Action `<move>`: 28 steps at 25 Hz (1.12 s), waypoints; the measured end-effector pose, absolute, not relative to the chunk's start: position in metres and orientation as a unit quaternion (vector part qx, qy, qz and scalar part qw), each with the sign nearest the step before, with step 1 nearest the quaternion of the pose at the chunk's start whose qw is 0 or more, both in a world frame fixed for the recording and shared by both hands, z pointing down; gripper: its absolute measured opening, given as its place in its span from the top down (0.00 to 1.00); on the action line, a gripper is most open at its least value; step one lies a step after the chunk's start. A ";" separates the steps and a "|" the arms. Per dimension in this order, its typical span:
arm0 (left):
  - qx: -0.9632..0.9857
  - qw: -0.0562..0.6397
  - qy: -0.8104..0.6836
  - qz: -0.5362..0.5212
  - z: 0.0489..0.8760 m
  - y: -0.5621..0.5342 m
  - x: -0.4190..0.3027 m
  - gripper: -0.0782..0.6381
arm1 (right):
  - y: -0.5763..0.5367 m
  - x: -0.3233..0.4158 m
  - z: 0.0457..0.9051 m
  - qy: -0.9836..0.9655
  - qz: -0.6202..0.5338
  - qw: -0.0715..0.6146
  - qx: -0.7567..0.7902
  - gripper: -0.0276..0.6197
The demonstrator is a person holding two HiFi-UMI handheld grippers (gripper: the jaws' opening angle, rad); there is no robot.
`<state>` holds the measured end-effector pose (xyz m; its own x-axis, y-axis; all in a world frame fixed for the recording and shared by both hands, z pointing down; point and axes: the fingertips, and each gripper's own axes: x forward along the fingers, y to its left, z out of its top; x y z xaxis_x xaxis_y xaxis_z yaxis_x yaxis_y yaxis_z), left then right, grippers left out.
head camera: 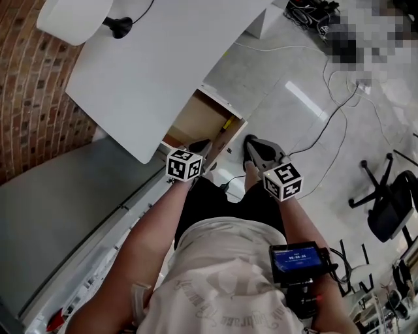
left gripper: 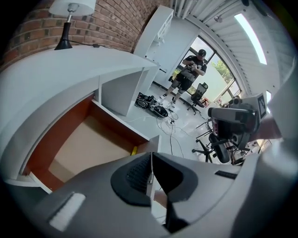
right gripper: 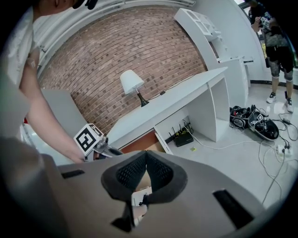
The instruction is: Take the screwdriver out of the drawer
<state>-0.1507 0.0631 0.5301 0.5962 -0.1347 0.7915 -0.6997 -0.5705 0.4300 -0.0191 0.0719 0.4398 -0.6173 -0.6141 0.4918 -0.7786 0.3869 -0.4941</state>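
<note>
The white desk's drawer (head camera: 196,117) stands pulled out, with a bare brown bottom (left gripper: 88,144). A small yellow piece, probably the screwdriver's handle (head camera: 228,122), pokes up at the drawer's front right corner (left gripper: 134,150); the rest of it is hidden. My left gripper (head camera: 199,147) hangs just over the drawer's front edge, its jaws shut with nothing in them (left gripper: 150,157). To the right of the drawer, over the floor, my right gripper (head camera: 251,145) is also shut and empty (right gripper: 145,155). The left gripper's marker cube (right gripper: 88,138) shows in the right gripper view.
A lamp (head camera: 72,16) stands on the white desk top (head camera: 163,59). Cables (head camera: 326,130) trail across the pale floor, an office chair (head camera: 390,205) is at the right. A person (left gripper: 188,74) stands farther off. A grey surface (head camera: 52,215) lies at the left.
</note>
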 end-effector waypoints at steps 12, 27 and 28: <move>0.801 0.398 -0.229 0.383 0.583 0.064 -0.134 0.87 | 0.083 -0.021 0.474 -0.811 0.374 0.107 0.437 0.95; 0.793 0.391 -0.216 0.414 0.629 0.053 -0.135 0.87 | 0.103 -0.021 0.514 -0.786 0.403 0.097 0.459 0.95; 0.792 0.391 -0.216 0.416 0.631 0.052 -0.135 0.87 | 0.102 -0.020 0.515 -0.785 0.404 0.096 0.459 0.95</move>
